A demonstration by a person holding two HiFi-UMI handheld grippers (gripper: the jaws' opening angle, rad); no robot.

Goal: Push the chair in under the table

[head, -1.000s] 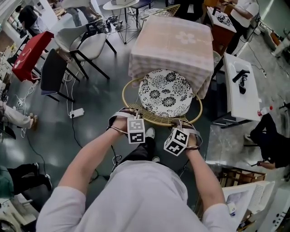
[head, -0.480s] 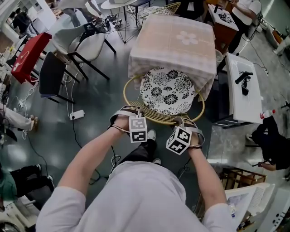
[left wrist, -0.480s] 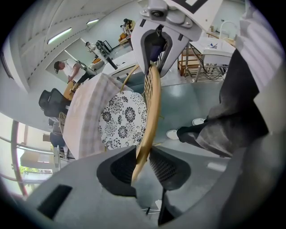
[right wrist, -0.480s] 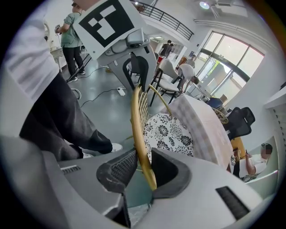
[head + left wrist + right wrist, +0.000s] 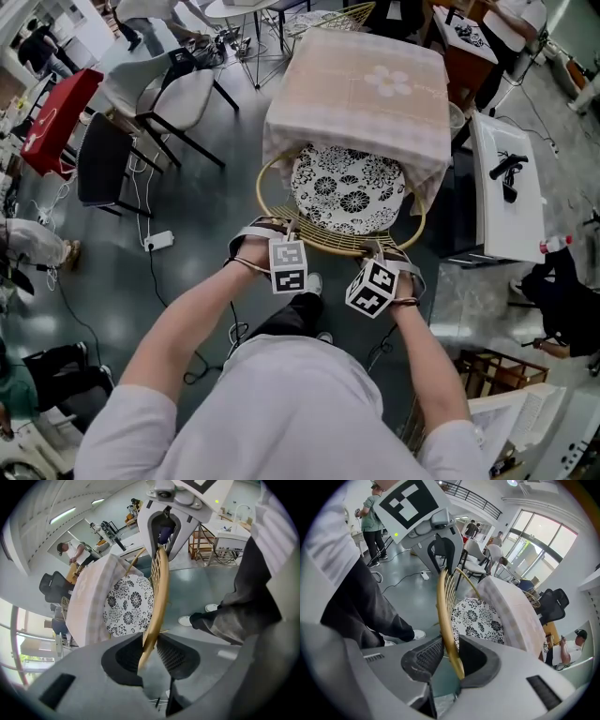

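Farther under the bench (image 5: 356, 84) than a second ago, the chair (image 5: 328, 246) sits with the cloth's hem (image 5: 281, 141) draped over its patterned cushion (image 5: 347, 183). A white chair (image 5: 178, 94) stands well apart. The left claw (image 5: 149, 643) clamps the golden back rail (image 5: 157, 592). The right claw (image 5: 449, 656) has the same rail between its pads, its jaws easing open.

Setting: open-plan lab hall, furniture staged for trials.

Polished grey floor (image 5: 202, 220) with a power strip (image 5: 157, 240) and loose cable (image 5: 161, 281). White workbench (image 5: 506, 202) carries a black device (image 5: 511, 169). Mismatched chairs (image 5: 183, 94) stand about. Cloth-covered table (image 5: 361, 89) and rattan chair (image 5: 347, 187) sit mid-floor. Strip lights (image 5: 63, 515), tall glazed windows (image 5: 543, 541) and a mezzanine railing (image 5: 473, 498) are visible. A person (image 5: 75, 552) stands at a far bench.
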